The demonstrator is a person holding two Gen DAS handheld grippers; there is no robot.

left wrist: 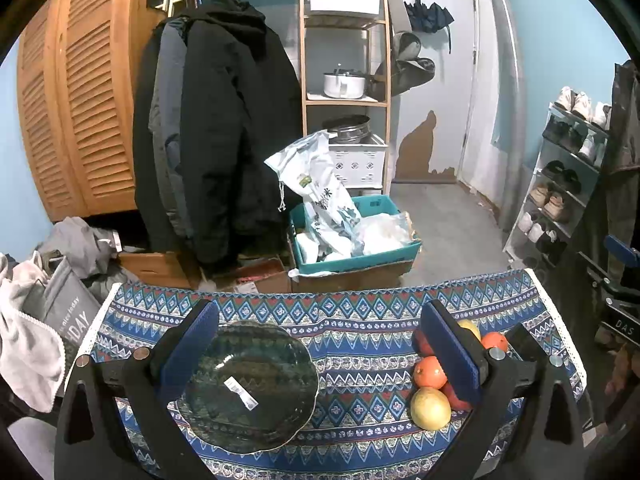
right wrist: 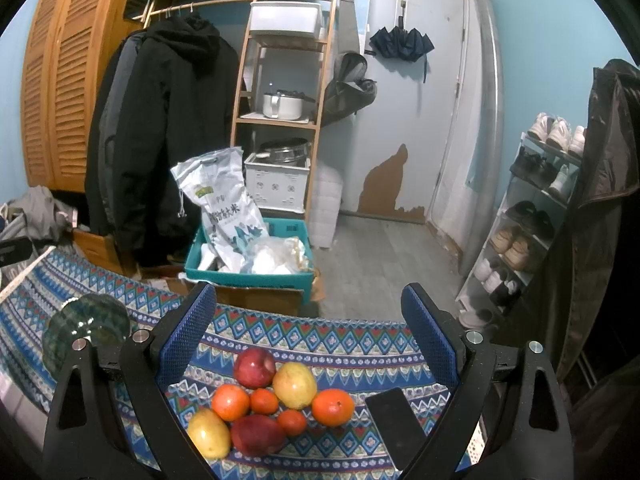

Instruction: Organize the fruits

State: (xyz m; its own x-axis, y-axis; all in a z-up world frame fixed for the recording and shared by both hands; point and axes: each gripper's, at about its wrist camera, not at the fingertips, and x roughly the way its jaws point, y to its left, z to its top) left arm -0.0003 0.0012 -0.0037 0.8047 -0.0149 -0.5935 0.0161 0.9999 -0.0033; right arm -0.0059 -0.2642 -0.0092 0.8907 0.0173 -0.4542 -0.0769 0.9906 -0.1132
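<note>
Left gripper (left wrist: 320,344) released, both blue pads wide apart, hovering above the patterned tablecloth (left wrist: 360,320), nothing between the pads. Green glass plate (left wrist: 248,388) lies flat on the cloth just under the left pad, white sticker on it, no fruit on it

Right gripper (right wrist: 310,328) also released, pads spread wide, holding nothing, sitting over the fruit pile. Landmark = plate: all fruit lies on the cloth well to the right of the plate, in 1 tight cluster, pieces touching or nearly so (8 pieces in the right wrist view). In that view: red apple (right wrist: 254,368) at the far side of the cluster, yellow-green pear (right wrist: 295,385) just right of it, large orange (right wrist: 333,407) further right still, another orange (right wrist: 230,402) on the plate side, 2 small tangerines (right wrist: 264,401) (right wrist: 292,422) in the middle, yellow mango-like fruit (right wrist: 209,433) nearest the camera on the plate side, second red apple (right wrist: 258,435) beside it

Black phone (right wrist: 394,428) flat on the cloth, on the side of the fruit away from the plate, near the big orange but apart from it. Teal bin (right wrist: 248,276) with a rice bag (right wrist: 224,208) on the floor beyond the table
</note>
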